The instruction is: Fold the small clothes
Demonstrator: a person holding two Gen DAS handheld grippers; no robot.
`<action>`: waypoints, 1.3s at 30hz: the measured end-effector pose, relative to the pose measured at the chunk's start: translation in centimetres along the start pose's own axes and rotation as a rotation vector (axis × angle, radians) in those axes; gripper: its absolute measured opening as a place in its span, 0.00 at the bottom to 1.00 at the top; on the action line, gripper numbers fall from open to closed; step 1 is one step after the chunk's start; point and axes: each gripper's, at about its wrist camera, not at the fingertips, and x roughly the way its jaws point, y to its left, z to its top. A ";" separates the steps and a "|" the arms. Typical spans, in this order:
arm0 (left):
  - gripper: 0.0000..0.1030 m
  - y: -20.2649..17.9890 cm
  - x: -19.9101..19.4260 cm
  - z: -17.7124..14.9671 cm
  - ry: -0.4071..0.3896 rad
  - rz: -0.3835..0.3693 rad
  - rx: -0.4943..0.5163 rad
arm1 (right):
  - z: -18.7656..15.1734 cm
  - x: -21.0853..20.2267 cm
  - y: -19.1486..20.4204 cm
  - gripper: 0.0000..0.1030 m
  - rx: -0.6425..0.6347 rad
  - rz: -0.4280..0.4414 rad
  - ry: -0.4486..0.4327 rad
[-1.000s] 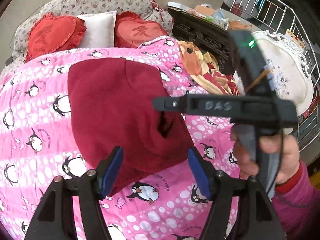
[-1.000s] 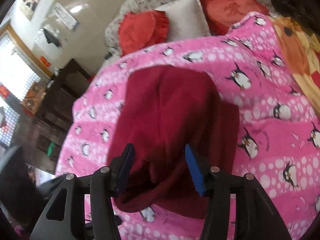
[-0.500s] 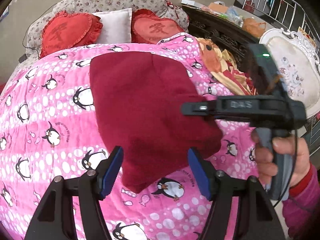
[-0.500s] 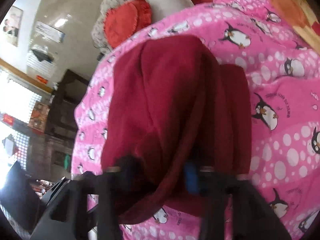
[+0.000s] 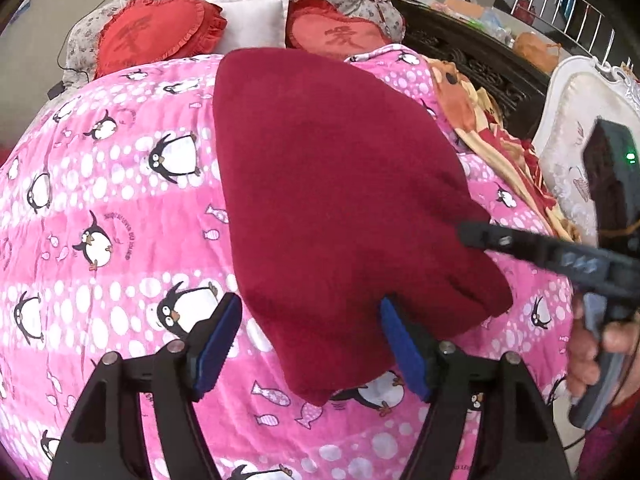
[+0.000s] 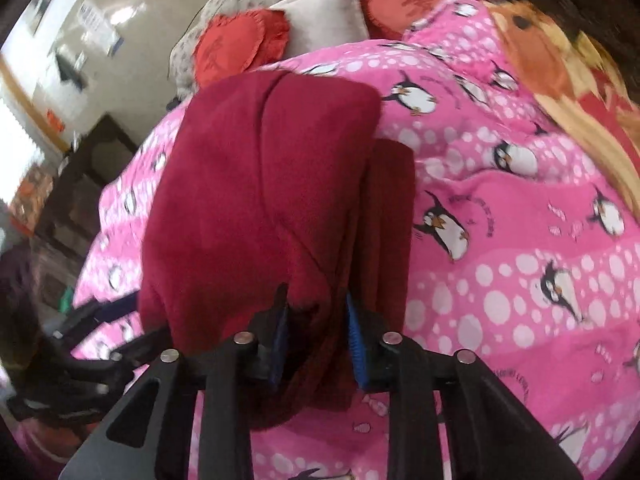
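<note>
**Carry the pinched edge over squarely**

On the penguin blanket point(image 5: 100, 208) lies the dark red garment point(image 5: 328, 184). The right gripper point(image 6: 316, 332) clamps its near edge; the left gripper point(image 5: 308, 344), jaws apart, should pin the fold line.

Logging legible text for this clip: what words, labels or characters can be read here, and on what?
"DAS", faint and tilted: on the body of the right tongs.
One Chinese character each, tone-on-tone, not surely readable: on the two red heart cushions.
Small curved print beside the penguins on the pink blanket: too small to read.
Wall posters: blurred.
</note>
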 end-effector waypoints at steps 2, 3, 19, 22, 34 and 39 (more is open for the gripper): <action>0.73 0.1 -0.3 0.1 -0.007 0.006 -0.005 | 0.1 -1.3 -0.2 0.01 0.035 0.018 -0.020; 0.73 0.0 -0.5 0.2 -0.014 0.011 -0.006 | 0.2 -2.0 0.0 0.01 0.035 0.019 -0.034; 0.80 -0.5 0.5 0.3 -0.015 0.046 -0.002 | -1.1 -0.2 3.9 0.00 -0.200 -0.072 -0.026; 0.81 -0.5 0.4 0.2 -0.018 0.050 -0.011 | -1.5 0.0 3.7 0.00 -0.219 -0.088 -0.024; 0.89 2.4 -0.6 2.0 -0.061 -0.021 -0.100 | 0.2 -3.1 1.9 0.55 -0.048 -0.014 -0.193; 0.92 5.4 1.5 3.9 -0.049 -0.127 -0.218 | 2.5 0.1 -0.8 0.56 0.007 0.033 -0.133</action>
